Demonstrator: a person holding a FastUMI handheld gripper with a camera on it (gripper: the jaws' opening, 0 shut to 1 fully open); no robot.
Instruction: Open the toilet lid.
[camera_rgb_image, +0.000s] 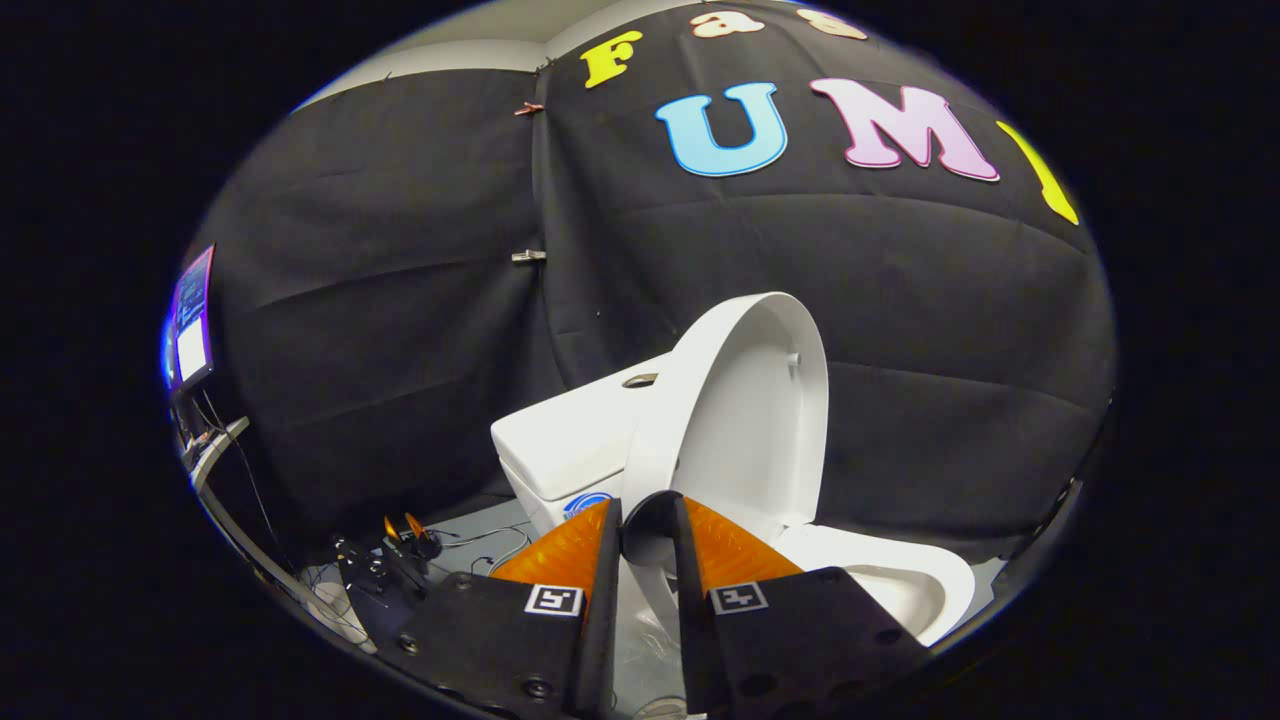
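Black cloth backs the booth; toilet lid (755, 410) stands raised almost upright beside the tank (570, 440), bowl rim (915, 575) exposed; gripper (648, 515) fingers narrowly parted around the lid's lower edge, contact unclear; opening appears essentially complete, release remaining

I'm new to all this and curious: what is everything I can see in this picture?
lid: one, white, raised nearly upright, just ahead of the fingers
tank: one, white, behind the lid
button: one, metallic, on top of the tank
bowl: one, white, open, below the lid, beyond the fingers
screen: one, lit, far off beside the black cloth
cables: several, dark, on the floor by the tank
gripper: one, fingers slightly apart, with the lid's edge in the gap
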